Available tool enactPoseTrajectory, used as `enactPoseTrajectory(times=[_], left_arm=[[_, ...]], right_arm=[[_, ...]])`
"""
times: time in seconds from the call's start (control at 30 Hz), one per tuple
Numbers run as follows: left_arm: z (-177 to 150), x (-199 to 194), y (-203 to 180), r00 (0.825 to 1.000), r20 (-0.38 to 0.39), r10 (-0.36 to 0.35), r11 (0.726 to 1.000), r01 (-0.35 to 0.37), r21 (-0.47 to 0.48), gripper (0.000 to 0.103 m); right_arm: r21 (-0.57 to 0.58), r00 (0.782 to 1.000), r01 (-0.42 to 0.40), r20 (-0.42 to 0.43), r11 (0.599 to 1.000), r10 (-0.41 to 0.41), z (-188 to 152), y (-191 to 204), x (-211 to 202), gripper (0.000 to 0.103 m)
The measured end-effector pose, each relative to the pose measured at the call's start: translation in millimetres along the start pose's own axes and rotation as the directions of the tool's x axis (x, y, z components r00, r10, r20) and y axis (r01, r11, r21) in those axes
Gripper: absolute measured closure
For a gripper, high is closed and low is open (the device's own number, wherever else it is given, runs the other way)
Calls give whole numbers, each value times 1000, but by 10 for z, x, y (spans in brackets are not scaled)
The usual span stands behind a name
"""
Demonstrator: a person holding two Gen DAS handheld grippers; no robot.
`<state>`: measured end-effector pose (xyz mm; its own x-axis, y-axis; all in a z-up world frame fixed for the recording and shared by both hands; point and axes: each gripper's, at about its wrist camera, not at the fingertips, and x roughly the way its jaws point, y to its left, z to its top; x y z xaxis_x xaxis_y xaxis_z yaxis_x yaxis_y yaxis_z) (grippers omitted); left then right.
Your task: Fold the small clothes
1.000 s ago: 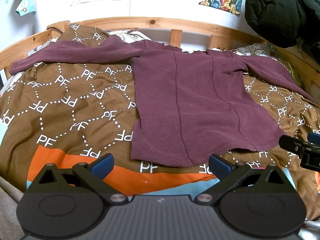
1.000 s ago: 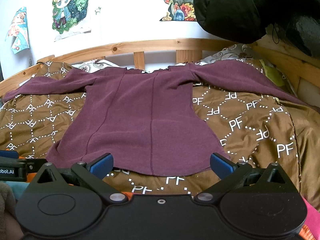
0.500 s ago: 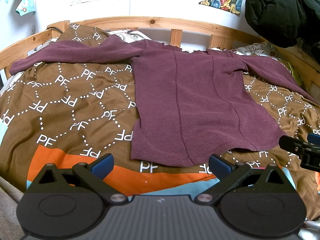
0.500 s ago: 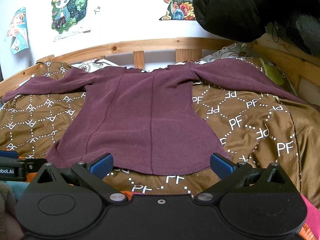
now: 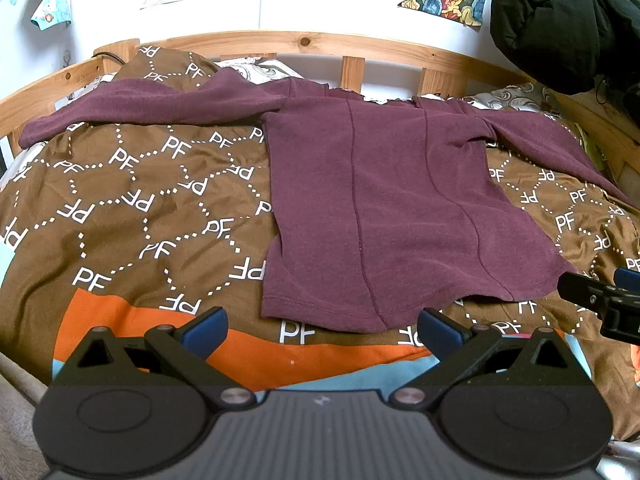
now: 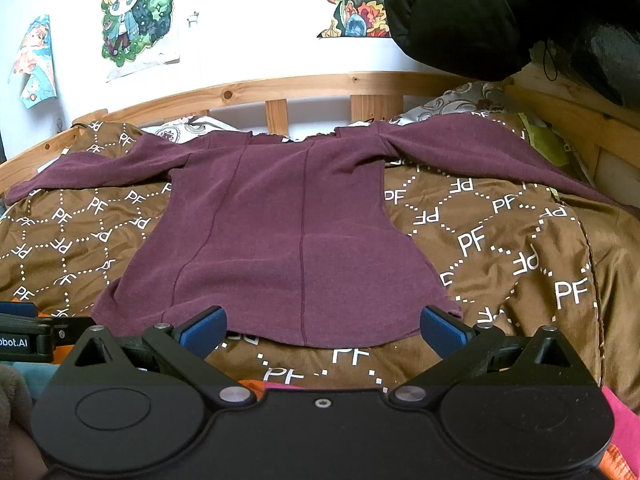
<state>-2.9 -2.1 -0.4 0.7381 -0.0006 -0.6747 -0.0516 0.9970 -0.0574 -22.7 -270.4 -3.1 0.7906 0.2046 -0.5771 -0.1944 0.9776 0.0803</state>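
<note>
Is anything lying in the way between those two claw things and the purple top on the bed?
Nothing visible does. The maroon top lies spread flat on the brown bedspread, and only bare bedspread separates its hem from the open left gripper and the open right gripper.

Open bedspread [image 5: 132,216] flanks the maroon top [image 5: 392,208] on both sides — the wooden rail [image 6: 304,84] and hanging black jacket [image 6: 472,16] hem in the far end.

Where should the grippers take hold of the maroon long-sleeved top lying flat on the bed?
Grip the maroon long-sleeved top at its two hem corners, approaching low from the near edge. The hem faces both open grippers, left and right, with each corner lying loose on the brown quilt.
</note>
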Motion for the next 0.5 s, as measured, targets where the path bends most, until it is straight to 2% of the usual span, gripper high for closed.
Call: enactPoseTrajectory(times=[0.33,0.5], left_arm=[[-27,72,16,1000,-22,3,1000,-3,-11,1],[-23,100,29,999,-38,23,999,-24,-25,1]], right_arm=[[25,999,-11,-38,1000,12,-17,-34,80,0],[8,995,81,-55,997,-81,-6,-46,166,1]])
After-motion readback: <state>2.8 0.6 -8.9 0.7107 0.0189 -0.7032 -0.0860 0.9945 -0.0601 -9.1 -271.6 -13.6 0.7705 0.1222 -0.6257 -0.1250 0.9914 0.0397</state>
